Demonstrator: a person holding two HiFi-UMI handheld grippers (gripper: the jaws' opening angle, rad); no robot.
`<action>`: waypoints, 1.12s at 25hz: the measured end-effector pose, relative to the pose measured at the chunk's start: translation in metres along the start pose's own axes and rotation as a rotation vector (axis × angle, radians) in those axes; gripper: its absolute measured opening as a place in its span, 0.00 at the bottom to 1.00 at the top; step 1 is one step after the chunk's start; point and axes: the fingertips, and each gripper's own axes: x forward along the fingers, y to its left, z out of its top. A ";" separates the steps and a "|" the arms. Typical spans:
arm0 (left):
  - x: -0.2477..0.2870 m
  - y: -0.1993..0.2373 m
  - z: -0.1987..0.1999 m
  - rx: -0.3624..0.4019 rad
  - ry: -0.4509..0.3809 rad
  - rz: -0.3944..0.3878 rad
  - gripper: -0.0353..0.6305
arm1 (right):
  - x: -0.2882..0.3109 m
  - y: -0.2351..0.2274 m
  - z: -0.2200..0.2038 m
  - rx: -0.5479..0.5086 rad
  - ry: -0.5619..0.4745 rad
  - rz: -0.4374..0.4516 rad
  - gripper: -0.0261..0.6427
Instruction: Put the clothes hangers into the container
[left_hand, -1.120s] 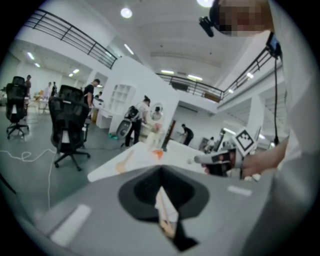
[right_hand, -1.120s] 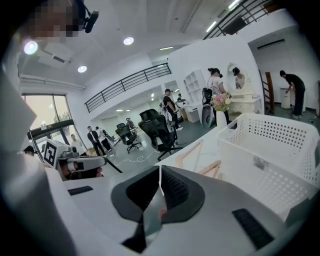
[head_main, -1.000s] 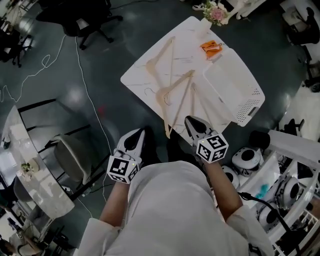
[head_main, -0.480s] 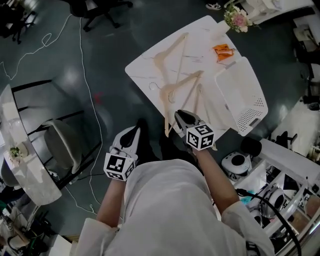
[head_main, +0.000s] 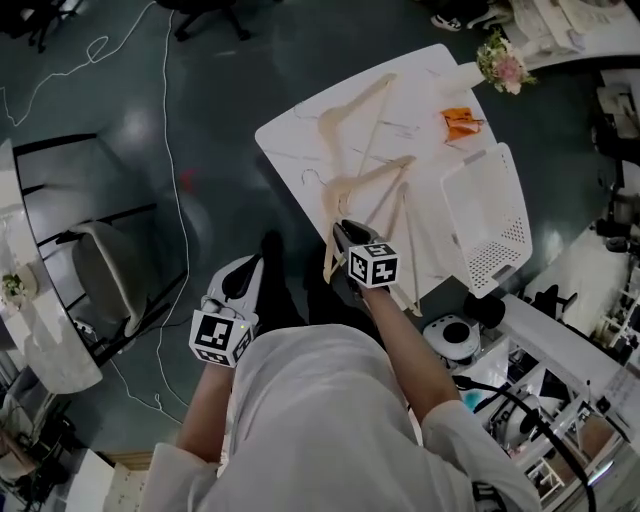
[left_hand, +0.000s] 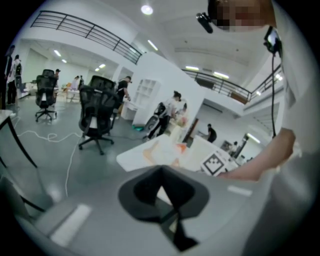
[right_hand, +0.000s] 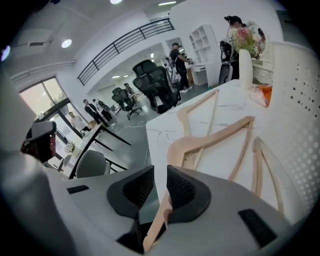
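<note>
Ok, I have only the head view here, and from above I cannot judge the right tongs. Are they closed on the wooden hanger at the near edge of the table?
Observer: No. In the right gripper view the right tongs stand apart; they have just been opening.
Operator: Is anything between them?
Observer: Yes. One arm of the nearest hanger runs through the gap. It lies near one side and is not clamped.
Operator: And the other hand?
Observer: The left tongs are together, with nothing in them.
</note>
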 end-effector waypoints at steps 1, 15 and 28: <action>0.000 0.003 0.000 -0.004 0.003 0.005 0.05 | 0.006 -0.003 -0.003 0.005 0.014 -0.008 0.14; 0.001 0.031 -0.001 -0.022 0.046 0.022 0.05 | 0.053 -0.026 -0.034 0.068 0.126 -0.170 0.21; -0.008 0.048 -0.004 -0.016 0.054 0.025 0.05 | 0.053 -0.031 -0.037 0.053 0.133 -0.260 0.16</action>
